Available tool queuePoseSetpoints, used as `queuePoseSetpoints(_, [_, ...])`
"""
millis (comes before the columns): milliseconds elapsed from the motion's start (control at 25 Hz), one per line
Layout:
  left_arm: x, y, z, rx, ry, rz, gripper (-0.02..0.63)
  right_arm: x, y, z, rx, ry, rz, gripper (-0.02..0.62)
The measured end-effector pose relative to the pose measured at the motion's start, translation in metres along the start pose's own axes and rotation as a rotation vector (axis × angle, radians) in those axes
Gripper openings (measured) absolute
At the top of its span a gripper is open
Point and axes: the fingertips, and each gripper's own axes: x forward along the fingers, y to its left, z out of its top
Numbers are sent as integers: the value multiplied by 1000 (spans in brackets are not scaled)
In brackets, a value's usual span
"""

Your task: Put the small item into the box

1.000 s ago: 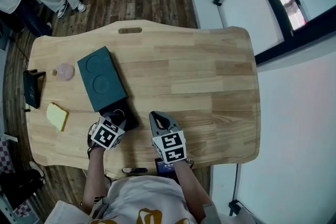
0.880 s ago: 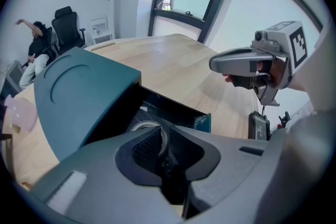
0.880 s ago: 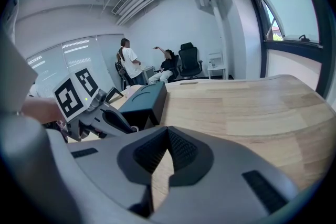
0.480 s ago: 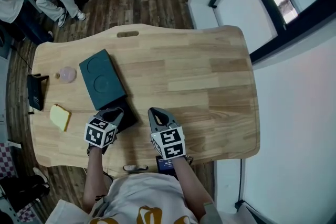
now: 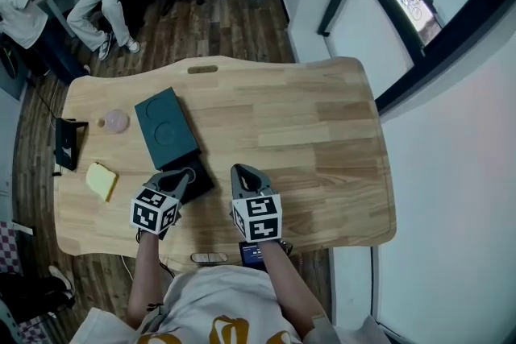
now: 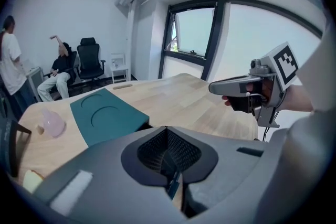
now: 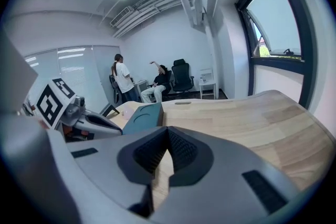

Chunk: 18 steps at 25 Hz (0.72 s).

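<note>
The box [image 5: 165,127] is flat and dark teal, with two round recesses in its top. It lies flat and askew on the left half of the worktop [image 5: 306,133], a black part [image 5: 192,177] at its near end. The small pink item [image 5: 117,121], pale and translucent, lies just left of the box, apart from it.
</note>
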Motion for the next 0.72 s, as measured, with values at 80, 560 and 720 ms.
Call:
queuePoseSetpoints(80, [-12,-4,11,40,-55,16,3,-9,0,8,7,-17,-19,5])
queuePoseSetpoints(560, [-82,-9,60,-92,-403,73,3,-50,21,38,-94,-149,-45,5])
queuePoseSetpoints(720, [-92,-4,54,-104,-429,106,3,-57,26,41,-115,-185,-51,3])
